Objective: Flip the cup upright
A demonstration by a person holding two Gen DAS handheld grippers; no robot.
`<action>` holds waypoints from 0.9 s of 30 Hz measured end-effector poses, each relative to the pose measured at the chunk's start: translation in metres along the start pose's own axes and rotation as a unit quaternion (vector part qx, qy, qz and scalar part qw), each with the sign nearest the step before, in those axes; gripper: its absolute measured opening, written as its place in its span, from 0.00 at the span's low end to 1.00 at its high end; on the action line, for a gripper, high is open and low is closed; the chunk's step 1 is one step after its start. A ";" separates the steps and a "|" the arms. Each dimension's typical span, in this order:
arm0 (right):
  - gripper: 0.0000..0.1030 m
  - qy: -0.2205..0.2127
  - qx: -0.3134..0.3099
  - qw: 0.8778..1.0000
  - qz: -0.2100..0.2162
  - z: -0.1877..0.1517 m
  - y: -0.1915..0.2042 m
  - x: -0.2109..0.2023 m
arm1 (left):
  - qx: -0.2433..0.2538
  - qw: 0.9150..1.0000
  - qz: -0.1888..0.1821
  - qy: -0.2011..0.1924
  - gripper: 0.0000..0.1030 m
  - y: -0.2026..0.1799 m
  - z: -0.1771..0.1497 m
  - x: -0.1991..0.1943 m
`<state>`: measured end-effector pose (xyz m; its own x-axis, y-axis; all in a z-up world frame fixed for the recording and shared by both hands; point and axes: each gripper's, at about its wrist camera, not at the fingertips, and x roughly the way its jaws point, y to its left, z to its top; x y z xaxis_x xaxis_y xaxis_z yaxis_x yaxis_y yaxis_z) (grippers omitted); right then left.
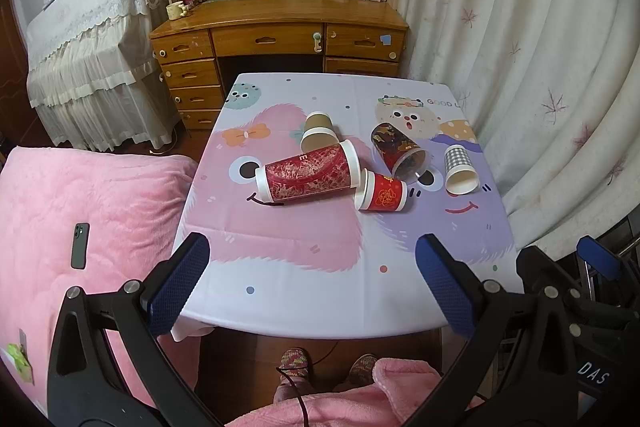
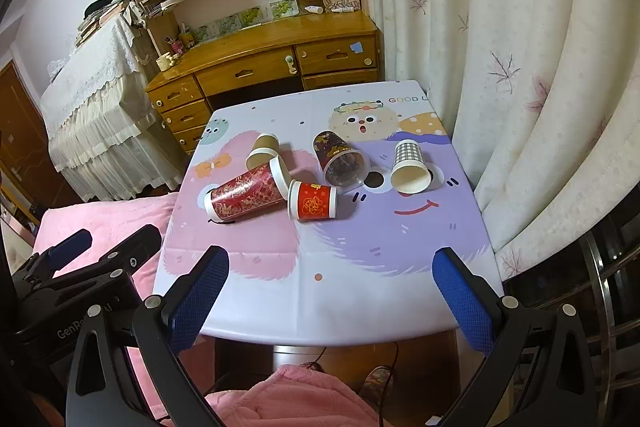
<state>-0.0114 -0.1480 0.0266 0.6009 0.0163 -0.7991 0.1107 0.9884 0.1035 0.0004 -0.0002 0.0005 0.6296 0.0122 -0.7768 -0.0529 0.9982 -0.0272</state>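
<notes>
Several paper cups lie on their sides on the cartoon tablecloth [image 1: 320, 291]: a tall red cup [image 1: 308, 173] [image 2: 246, 193], a short red cup [image 1: 382, 191] [image 2: 314, 201], a brown cup [image 1: 318, 131] [image 2: 262, 150], a dark patterned cup [image 1: 398, 147] [image 2: 340, 159] and a checked cup [image 1: 460, 165] [image 2: 410, 165]. My left gripper [image 1: 312, 279] is open and empty at the table's near edge, well short of the cups. My right gripper [image 2: 332, 297] is open and empty, also at the near edge.
A pink blanket [image 1: 80, 195] with a phone [image 1: 79, 245] lies left of the table. A wooden desk [image 1: 280, 27] stands behind it, and a curtain [image 1: 540, 67] hangs on the right. The person's feet [image 1: 294, 363] are under the table.
</notes>
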 end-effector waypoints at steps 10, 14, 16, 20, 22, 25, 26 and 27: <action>1.00 0.000 -0.002 1.000 -0.001 0.000 0.002 0.000 | 0.001 1.000 0.000 0.000 0.99 0.000 0.000 0.000; 1.00 0.001 -0.002 1.000 -0.001 0.000 0.002 0.000 | 0.001 1.000 0.000 0.000 0.99 0.000 0.000 0.000; 1.00 0.001 -0.002 1.000 -0.002 0.000 0.002 0.000 | 0.001 1.000 -0.001 0.001 0.99 0.000 0.000 0.000; 1.00 0.000 -0.003 1.000 -0.002 0.000 0.000 -0.001 | 0.002 1.000 0.001 -0.001 0.99 -0.001 0.000 0.000; 1.00 0.000 -0.004 1.000 -0.002 0.000 0.000 -0.001 | 0.001 1.000 0.002 -0.001 0.99 -0.008 0.004 0.003; 1.00 0.001 -0.003 1.000 -0.003 0.000 0.001 -0.001 | 0.001 1.000 0.003 -0.001 0.99 -0.008 0.005 0.003; 1.00 0.003 -0.003 1.000 -0.003 0.000 0.001 -0.001 | 0.001 1.000 0.003 -0.001 0.99 -0.008 0.005 0.002; 1.00 0.004 -0.004 1.000 -0.003 0.000 0.001 0.000 | 0.001 1.000 0.003 -0.001 0.99 -0.006 0.004 -0.002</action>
<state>-0.0117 -0.1474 0.0269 0.5935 0.0109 -0.8047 0.1088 0.9897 0.0936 0.0025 -0.0063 0.0045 0.6308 0.0174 -0.7757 -0.0542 0.9983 -0.0216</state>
